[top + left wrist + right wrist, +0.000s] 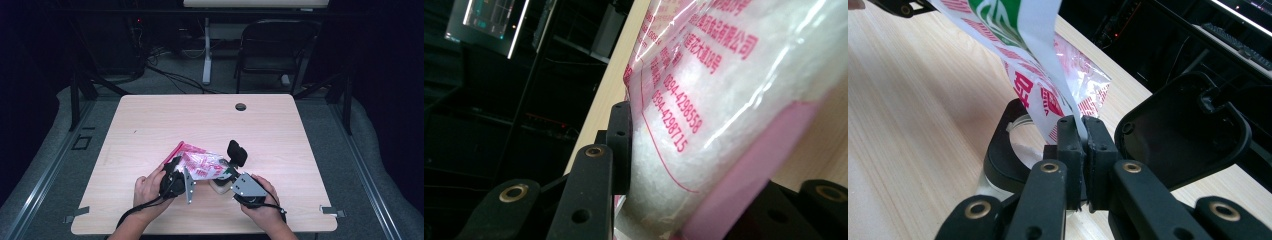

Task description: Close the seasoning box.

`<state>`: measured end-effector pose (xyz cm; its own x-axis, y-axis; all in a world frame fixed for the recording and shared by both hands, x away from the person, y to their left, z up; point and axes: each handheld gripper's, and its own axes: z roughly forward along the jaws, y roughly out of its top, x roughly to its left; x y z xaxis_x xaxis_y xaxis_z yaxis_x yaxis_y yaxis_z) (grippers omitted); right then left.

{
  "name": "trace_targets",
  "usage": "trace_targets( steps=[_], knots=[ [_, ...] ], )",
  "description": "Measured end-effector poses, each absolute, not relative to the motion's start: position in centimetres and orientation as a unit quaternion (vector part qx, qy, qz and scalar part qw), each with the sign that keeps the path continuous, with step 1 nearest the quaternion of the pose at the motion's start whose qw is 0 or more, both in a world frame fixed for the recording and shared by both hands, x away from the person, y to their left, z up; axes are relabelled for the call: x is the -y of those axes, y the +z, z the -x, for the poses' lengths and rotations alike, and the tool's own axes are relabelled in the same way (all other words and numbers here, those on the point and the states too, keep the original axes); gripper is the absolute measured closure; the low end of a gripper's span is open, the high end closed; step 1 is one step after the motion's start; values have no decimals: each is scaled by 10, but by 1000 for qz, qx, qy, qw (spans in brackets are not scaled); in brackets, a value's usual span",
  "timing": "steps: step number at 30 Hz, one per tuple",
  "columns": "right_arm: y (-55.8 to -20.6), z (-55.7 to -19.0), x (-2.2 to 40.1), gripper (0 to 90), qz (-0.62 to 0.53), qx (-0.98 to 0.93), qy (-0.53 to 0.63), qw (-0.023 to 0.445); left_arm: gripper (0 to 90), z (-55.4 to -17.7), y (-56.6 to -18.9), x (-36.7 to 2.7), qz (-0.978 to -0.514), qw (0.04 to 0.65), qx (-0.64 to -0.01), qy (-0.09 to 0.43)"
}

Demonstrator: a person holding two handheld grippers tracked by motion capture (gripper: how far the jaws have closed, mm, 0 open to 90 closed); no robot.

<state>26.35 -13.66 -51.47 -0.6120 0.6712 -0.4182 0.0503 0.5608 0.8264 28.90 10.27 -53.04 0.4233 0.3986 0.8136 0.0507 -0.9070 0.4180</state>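
Clear plastic bag with red print and white granules (200, 164) held above the pale wooden table (150, 125), between both tongs. Left gripper (176, 176) clamped around its bulging, pink-edged end. Right gripper (1083, 131) pinched tight on a thin edge, over a black-lidded container (1178, 130).

Container (1003, 160) under the bag (1048, 95) is mostly hidden

Clear bag (200, 164) with red print, pink edge and a green patch, black grippers, pale wood-grain table (210, 125), black lid (236, 152)
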Motion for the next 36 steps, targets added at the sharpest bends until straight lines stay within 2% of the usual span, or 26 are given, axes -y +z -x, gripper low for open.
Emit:
trace_targets(
  steps=[14,24,36],
  knots=[
    [-515,-263,136,824,-227,-796,414,380,732,-290,-538,-106,-829,202,-168,493],
    [-516,-264,135,744,-227,-796,417,376,732,-293,-541,-112,-836,236,-205,452],
    [-516,-264,138,695,-237,-792,425,367,735,-298,-544,-119,-839,267,-240,410]
  ],
)
